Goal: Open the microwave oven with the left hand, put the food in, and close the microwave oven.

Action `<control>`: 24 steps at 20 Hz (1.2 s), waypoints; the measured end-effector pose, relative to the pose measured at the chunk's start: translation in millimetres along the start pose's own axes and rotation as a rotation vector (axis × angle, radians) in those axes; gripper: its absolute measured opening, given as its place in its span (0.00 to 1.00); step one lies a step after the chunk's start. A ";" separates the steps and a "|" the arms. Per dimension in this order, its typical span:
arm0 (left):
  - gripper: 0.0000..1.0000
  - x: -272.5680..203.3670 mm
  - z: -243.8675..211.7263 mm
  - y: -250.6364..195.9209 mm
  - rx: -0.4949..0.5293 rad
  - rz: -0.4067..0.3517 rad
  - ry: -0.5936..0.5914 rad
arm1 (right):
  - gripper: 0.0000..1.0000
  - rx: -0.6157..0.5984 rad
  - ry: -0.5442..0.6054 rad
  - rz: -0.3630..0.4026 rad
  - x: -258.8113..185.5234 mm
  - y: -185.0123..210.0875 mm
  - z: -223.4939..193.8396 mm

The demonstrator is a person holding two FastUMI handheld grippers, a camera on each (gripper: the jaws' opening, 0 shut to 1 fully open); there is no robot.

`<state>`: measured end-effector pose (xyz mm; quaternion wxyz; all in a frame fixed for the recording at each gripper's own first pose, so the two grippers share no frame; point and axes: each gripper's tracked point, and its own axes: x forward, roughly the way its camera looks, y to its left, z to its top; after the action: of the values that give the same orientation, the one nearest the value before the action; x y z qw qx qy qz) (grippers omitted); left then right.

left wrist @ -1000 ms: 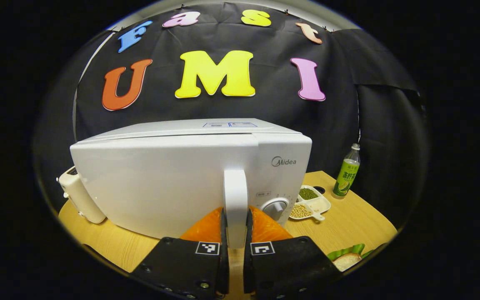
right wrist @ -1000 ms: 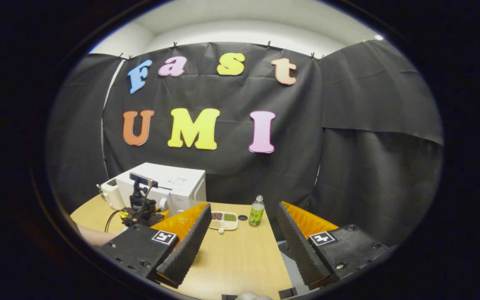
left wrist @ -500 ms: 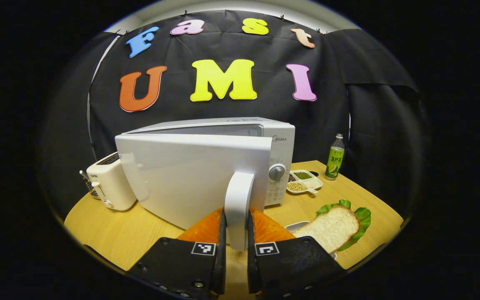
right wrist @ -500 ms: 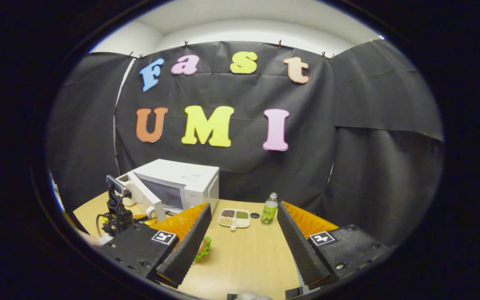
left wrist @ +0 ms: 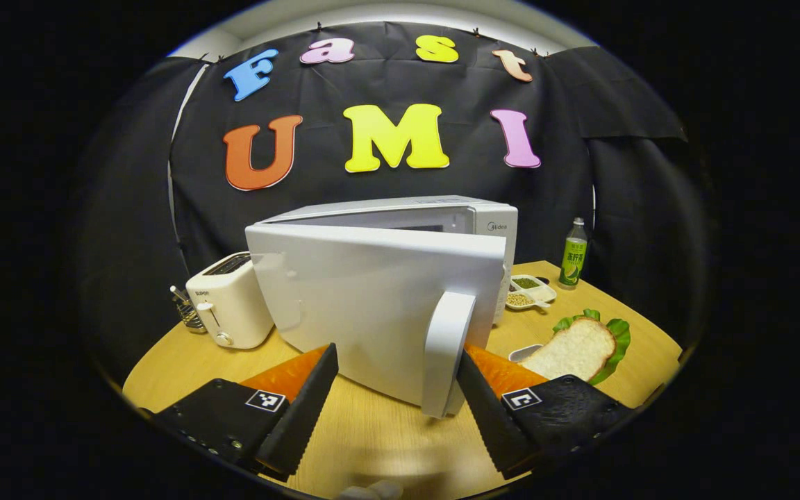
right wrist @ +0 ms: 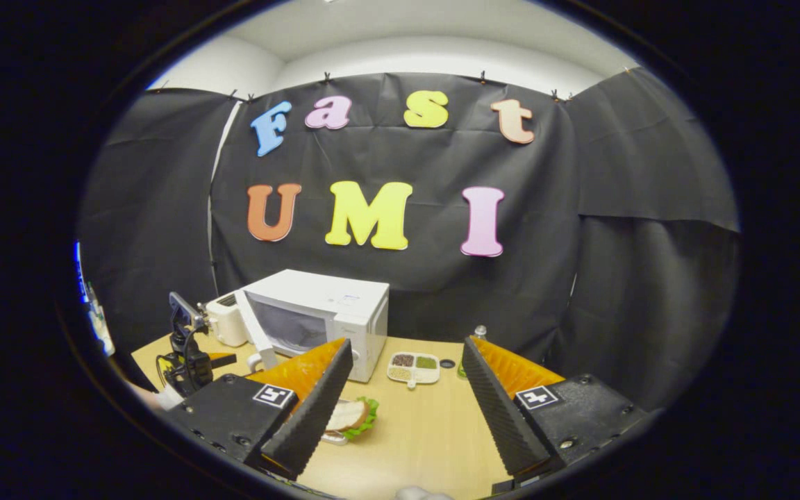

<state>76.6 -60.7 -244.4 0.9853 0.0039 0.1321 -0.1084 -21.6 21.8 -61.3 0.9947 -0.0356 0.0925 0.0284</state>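
Left gripper view: left tool (left wrist: 394,396) spread wide, microwave door handle (left wrist: 445,351) between its fingers at 12 o'clock, door (left wrist: 372,298) ajar. Bread slice on lettuce (left wrist: 578,345) at 2 o'clock. Right tool (right wrist: 400,396) spread, empty.

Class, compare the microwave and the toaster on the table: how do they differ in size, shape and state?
The microwave is far bigger than the toaster beside it. The microwave is a boxy cabinet; the toaster is rounded. The microwave's door stands swung open; the toaster has slots on top and a side lever. Both are white and stand on the wooden table.
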 end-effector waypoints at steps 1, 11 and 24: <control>0.97 -5.2 -3.3 5.2 -0.005 0.005 0.006 | 0.96 0.002 0.004 0.008 0.4 3.9 -2.5; 0.97 -71.9 -36.0 103.8 -0.017 0.165 0.062 | 0.96 -0.016 0.052 0.087 20.6 50.3 -32.8; 0.97 -137.1 -64.8 195.1 -0.118 0.296 0.110 | 0.96 0.029 0.180 0.205 67.1 88.3 -91.0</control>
<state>-27.5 161.3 -275.2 0.9803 -0.0284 0.1901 0.0464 22.1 106.2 -168.8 0.9746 -0.0141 0.1851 0.1255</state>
